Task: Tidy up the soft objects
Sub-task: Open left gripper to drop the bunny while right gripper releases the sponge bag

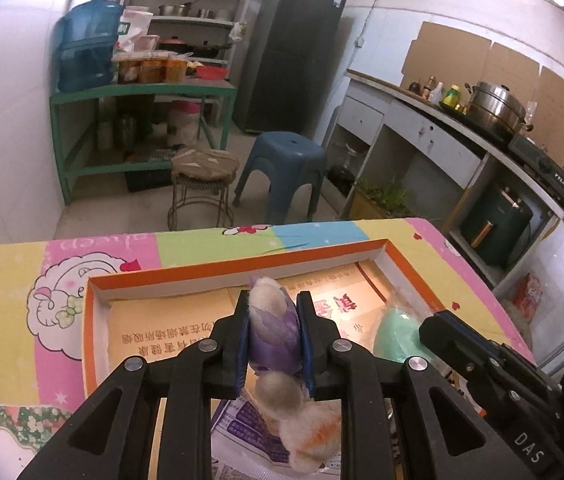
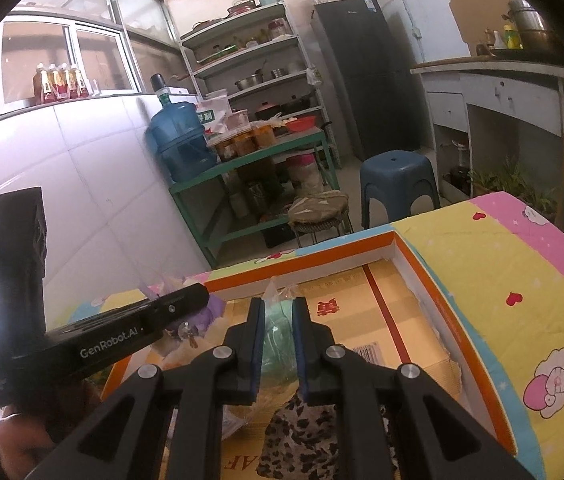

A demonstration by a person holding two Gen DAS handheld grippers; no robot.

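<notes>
Jaws of both grippers are clamped on soft things above the orange-rimmed box (image 1: pixel 170 270): left gripper (image 1: pixel 273 334) on a purple plush toy (image 1: pixel 272 332), right gripper (image 2: pixel 278 344) on a bagged green bundle (image 2: pixel 278 332), held ready to drop inside.

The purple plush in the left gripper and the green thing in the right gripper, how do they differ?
The purple plush toy is bare, mixing lilac fabric with cream fuzzy parts; the green soft item is plain mint and sealed in clear plastic, knotted at the top. The plush bulges well past the left gripper pads; the green item looks squeezed thin in the right gripper. Shared: both are clamped between pads, over the orange-rimmed box.
</notes>
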